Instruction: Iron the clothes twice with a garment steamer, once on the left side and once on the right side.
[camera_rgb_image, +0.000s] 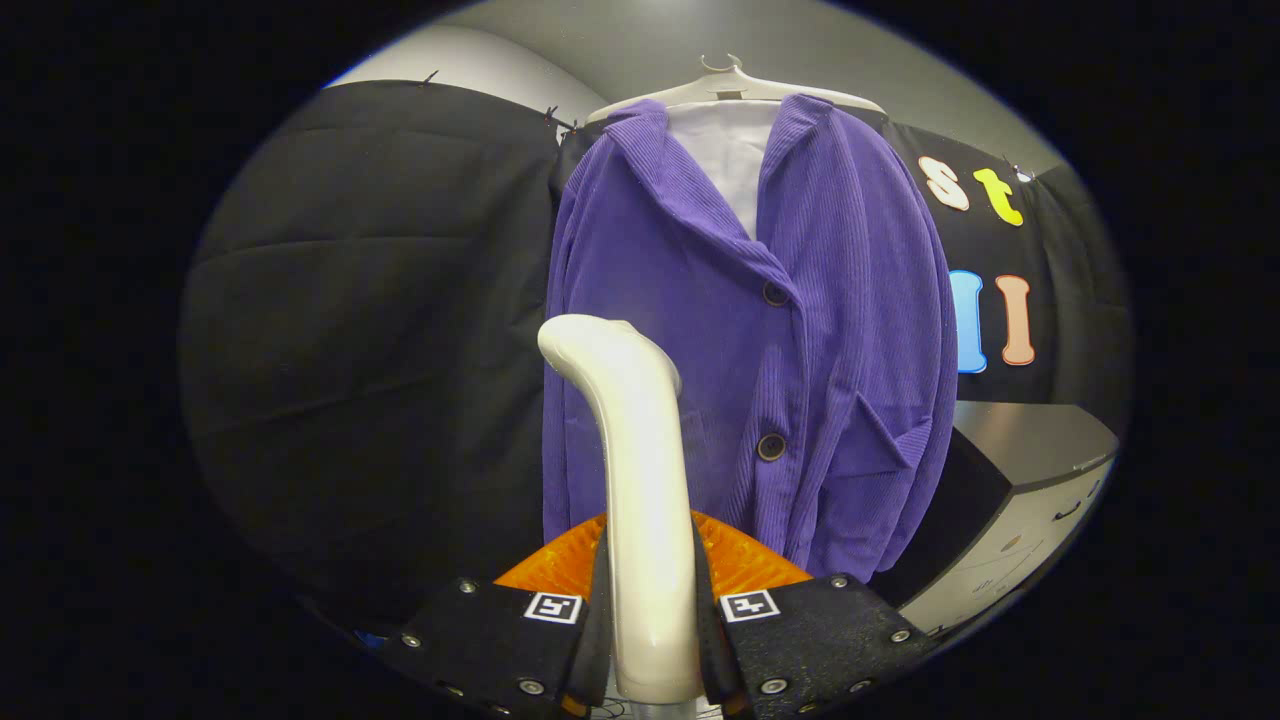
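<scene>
Item one: a grey cabinet (1040, 470) with drawers stands at my four o'clock, beyond the fingers and beside the hanging garment. Item two: a white hanger (733, 88) at twelve o'clock carries a purple corduroy jacket (800, 330) with two dark buttons and a pale lining at the collar; nothing stands between it and me. Item three: my claw (652, 610) is pinching the white garment steamer (640, 470), both fingers pressed on its handle. The steamer's bent head rises at twelve o'clock from the fingers, just before the jacket's left front panel; I cannot tell whether it touches.
</scene>
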